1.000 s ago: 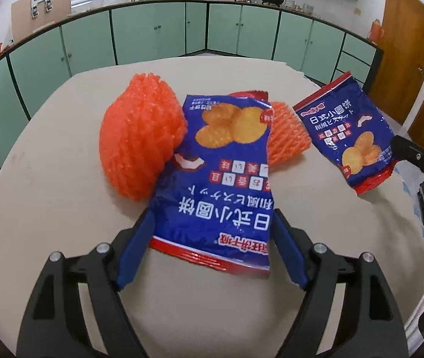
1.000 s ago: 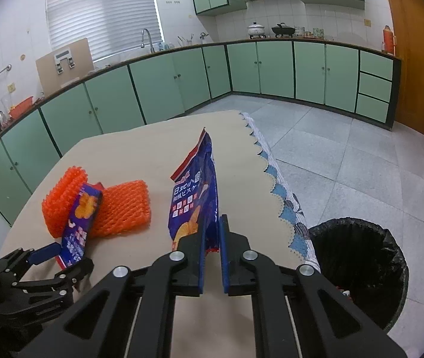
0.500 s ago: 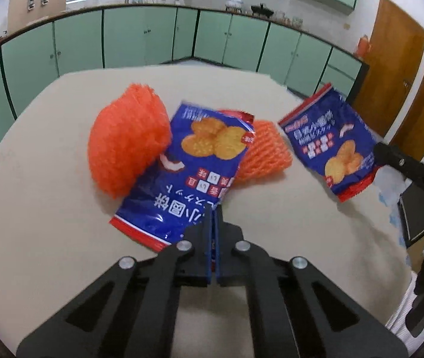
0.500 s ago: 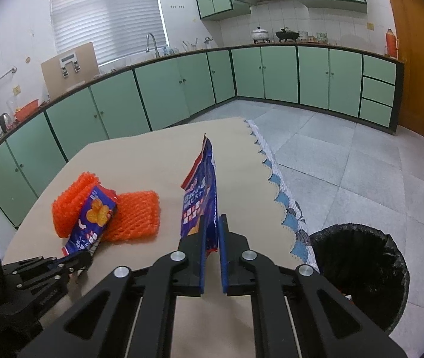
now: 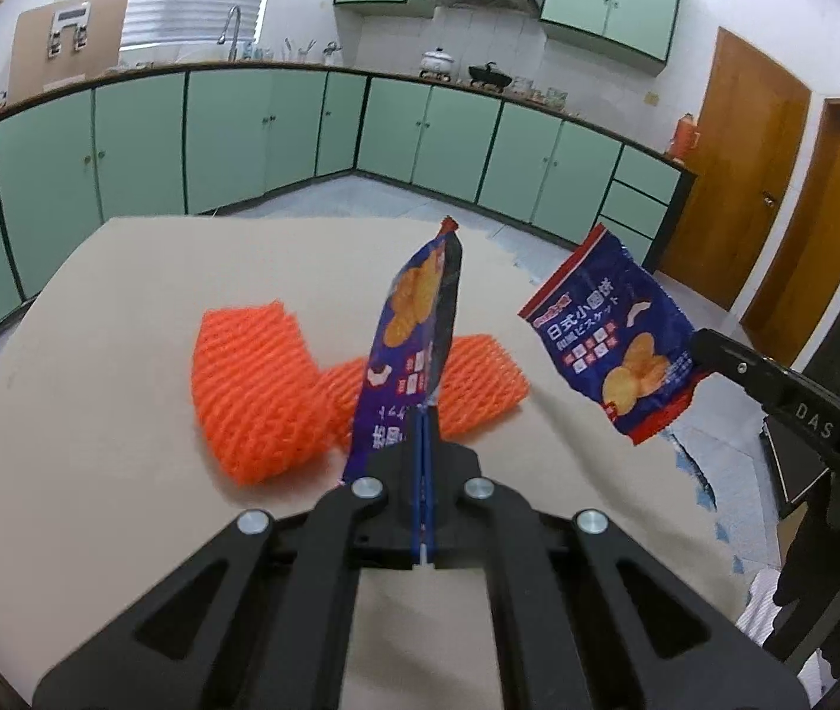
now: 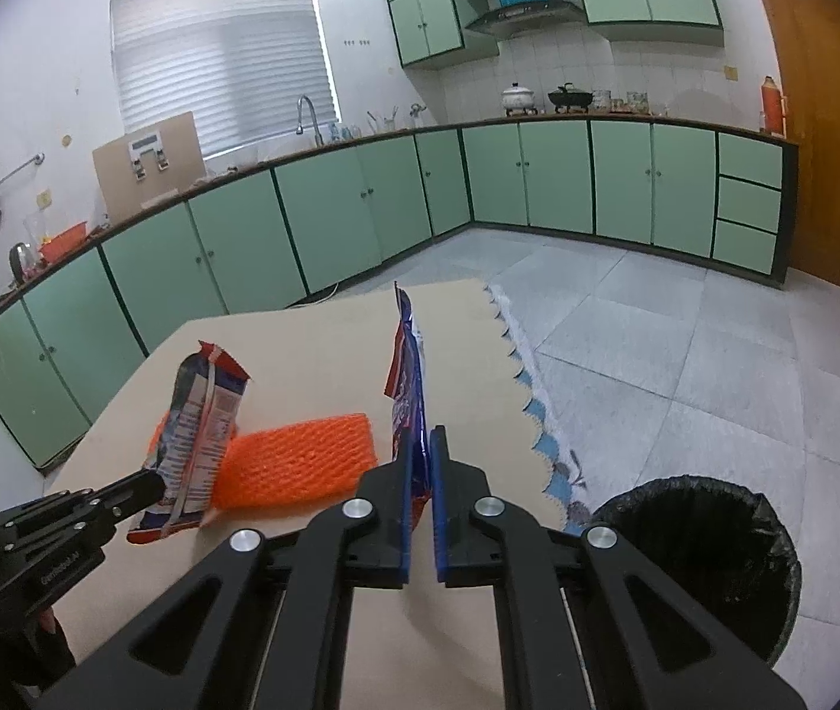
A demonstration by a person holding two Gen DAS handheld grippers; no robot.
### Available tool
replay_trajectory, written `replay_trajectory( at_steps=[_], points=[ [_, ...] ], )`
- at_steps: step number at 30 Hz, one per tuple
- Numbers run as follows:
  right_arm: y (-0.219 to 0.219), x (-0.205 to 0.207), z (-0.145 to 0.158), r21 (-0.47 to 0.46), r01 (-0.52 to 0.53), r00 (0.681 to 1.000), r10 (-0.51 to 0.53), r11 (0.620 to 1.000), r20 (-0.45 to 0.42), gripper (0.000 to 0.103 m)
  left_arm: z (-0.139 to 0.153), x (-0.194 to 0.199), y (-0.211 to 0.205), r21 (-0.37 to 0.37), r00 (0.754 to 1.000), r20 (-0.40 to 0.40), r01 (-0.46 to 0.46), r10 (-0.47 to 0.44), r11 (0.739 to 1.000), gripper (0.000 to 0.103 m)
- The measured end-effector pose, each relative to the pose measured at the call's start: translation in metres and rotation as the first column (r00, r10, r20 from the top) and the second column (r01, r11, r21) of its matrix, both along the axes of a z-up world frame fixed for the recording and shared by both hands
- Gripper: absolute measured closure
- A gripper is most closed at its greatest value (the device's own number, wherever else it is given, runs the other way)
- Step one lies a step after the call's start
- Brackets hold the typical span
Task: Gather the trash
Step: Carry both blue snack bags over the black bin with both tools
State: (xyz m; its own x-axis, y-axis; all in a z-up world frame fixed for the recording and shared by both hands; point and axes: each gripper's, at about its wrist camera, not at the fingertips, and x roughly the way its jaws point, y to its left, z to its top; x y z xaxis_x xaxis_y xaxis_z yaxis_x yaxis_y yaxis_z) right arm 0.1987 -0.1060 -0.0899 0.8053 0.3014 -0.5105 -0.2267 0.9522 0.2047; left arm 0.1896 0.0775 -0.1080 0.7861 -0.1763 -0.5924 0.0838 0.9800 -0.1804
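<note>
My left gripper (image 5: 423,414) is shut on a blue snack bag (image 5: 414,319) and holds it edge-on above the table; it also shows in the right wrist view (image 6: 201,414). My right gripper (image 6: 420,444) is shut on a second blue snack bag (image 6: 408,378), also lifted; in the left wrist view this bag (image 5: 615,343) hangs at the right. Two orange foam nets lie on the table: a thick one (image 5: 254,390) at the left and a flat one (image 5: 479,384) behind the left bag. The flat net also shows in the right wrist view (image 6: 301,461).
A black-lined trash bin (image 6: 710,556) stands on the floor off the table's right edge. The beige table (image 5: 94,325) has a scalloped blue cloth edge (image 6: 532,390). Green kitchen cabinets (image 6: 361,201) ring the room; wooden doors (image 5: 733,165) are at the right.
My left gripper closed on the first snack bag and lifted it off the foam nets, so it now stands edge-on. My right gripper rose slightly with its bag.
</note>
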Motion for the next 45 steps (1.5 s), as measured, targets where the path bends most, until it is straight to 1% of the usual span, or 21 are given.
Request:
replay_trajectory(
  at_steps=[9, 14, 18, 22, 28, 33, 36, 39, 45],
  points=[
    [-0.014, -0.006, 0.018, 0.005, 0.028, 0.999, -0.028, 1.0, 0.041, 0.098, 0.023, 0.005, -0.021, -0.01, 0.998, 0.064, 0.031, -0.03, 0.999, 0.103],
    [-0.026, -0.012, 0.027, -0.002, 0.055, 0.996, -0.054, 0.999, 0.066, 0.098, 0.039, 0.008, -0.038, -0.009, 0.993, 0.102, 0.066, -0.065, 0.998, 0.103],
    [-0.037, -0.015, 0.032, 0.003, 0.078, 0.994, -0.078, 0.997, 0.075, 0.098, 0.043, 0.011, -0.053, -0.003, 0.988, 0.119, 0.095, -0.094, 0.995, 0.103],
    [-0.052, -0.018, 0.035, 0.006, 0.106, 0.991, -0.106, 0.994, 0.08, 0.098, 0.048, 0.02, -0.076, 0.002, 0.983, 0.126, 0.134, -0.133, 0.991, 0.103],
    [-0.092, -0.026, 0.033, 0.017, 0.181, 0.981, -0.182, 0.983, 0.075, 0.098, 0.045, 0.032, -0.121, 0.003, 0.97, 0.117, 0.215, -0.214, 0.977, 0.103],
    [-0.135, -0.034, 0.026, 0.011, 0.264, 0.963, -0.264, 0.965, 0.06, 0.098, 0.039, 0.041, -0.173, 0.003, 0.943, 0.107, 0.316, -0.315, 0.949, 0.103],
    [-0.162, -0.038, 0.018, -0.007, 0.319, 0.947, -0.318, 0.948, 0.044, 0.098, 0.03, 0.048, -0.212, -0.001, 0.916, 0.094, 0.392, -0.39, 0.92, 0.103],
    [-0.189, -0.042, 0.007, -0.025, 0.368, 0.93, -0.368, 0.929, 0.02, 0.098, 0.02, 0.053, -0.245, -0.005, 0.891, 0.088, 0.447, -0.445, 0.894, 0.103],
    [-0.234, -0.042, -0.019, -0.049, 0.439, 0.897, -0.441, 0.897, -0.038, 0.098, -0.004, 0.062, -0.296, -0.019, 0.855, 0.056, 0.517, -0.515, 0.856, 0.103]
  ],
)
